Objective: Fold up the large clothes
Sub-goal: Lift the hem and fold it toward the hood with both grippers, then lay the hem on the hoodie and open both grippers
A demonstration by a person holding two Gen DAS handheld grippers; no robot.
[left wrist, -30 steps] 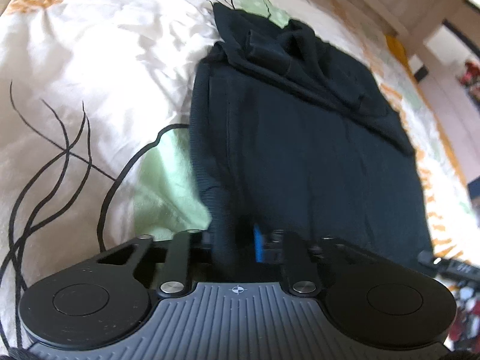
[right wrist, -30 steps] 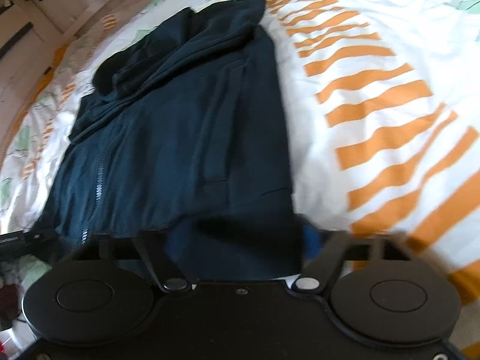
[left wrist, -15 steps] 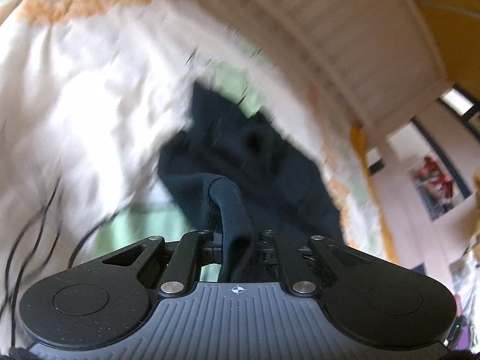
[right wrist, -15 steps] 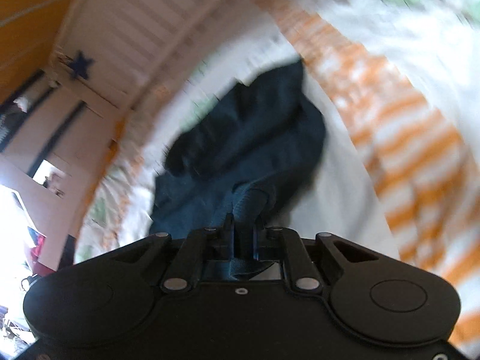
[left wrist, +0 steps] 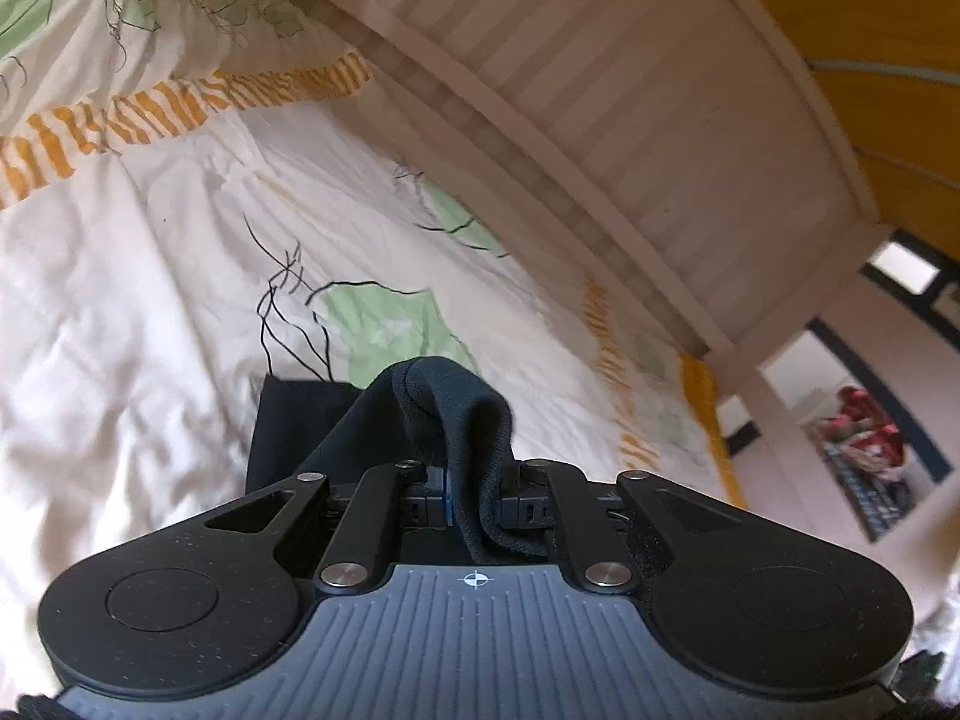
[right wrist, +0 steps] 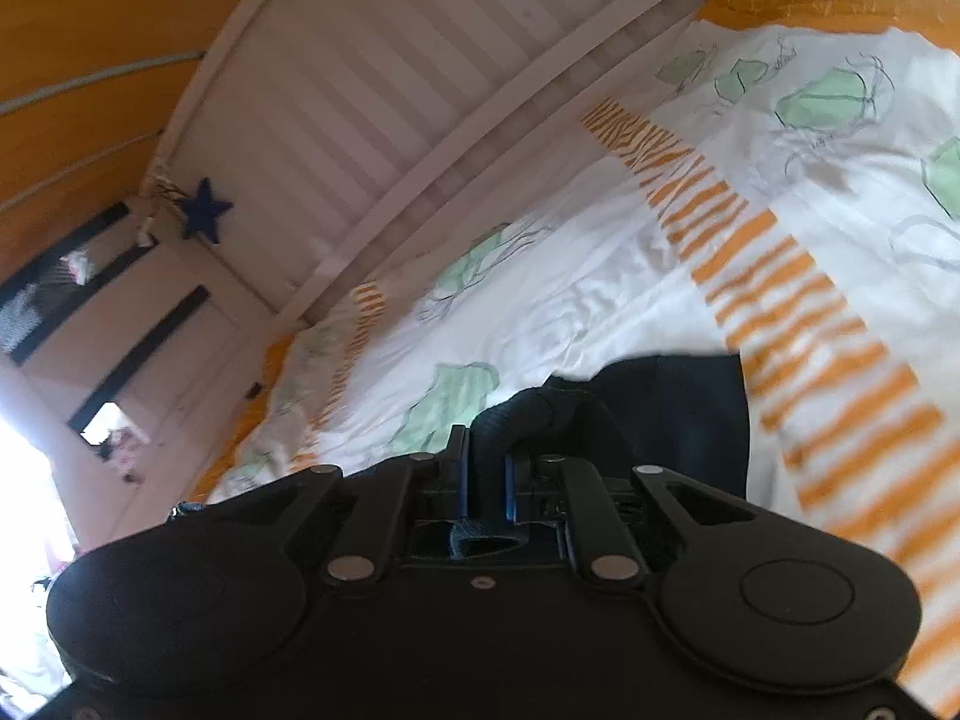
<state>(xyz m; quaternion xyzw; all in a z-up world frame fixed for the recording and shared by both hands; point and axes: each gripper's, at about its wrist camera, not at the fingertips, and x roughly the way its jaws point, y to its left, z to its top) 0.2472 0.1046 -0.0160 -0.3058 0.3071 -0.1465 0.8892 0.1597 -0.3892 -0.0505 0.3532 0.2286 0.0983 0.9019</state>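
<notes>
The dark navy garment [left wrist: 444, 408] is bunched in a thick ribbed fold between the jaws of my left gripper [left wrist: 474, 501], which is shut on it. A flat part of it lies on the bed just left of the fold. In the right wrist view the same garment [right wrist: 672, 414] rises as a rolled hem into my right gripper [right wrist: 487, 489], which is shut on it. Most of the garment is hidden below both grippers.
A white bed cover [left wrist: 150, 276] with green shapes and orange stripes [right wrist: 810, 324] lies under the garment. A white slatted bed rail [left wrist: 600, 138] runs along the far side. A blue star [right wrist: 204, 217] hangs on the bedpost. A doorway [left wrist: 864, 432] shows at the right.
Both grippers have lifted the garment's near edge and carried it forward over the rest. The views have tilted up from the flat garment toward the bed rail.
</notes>
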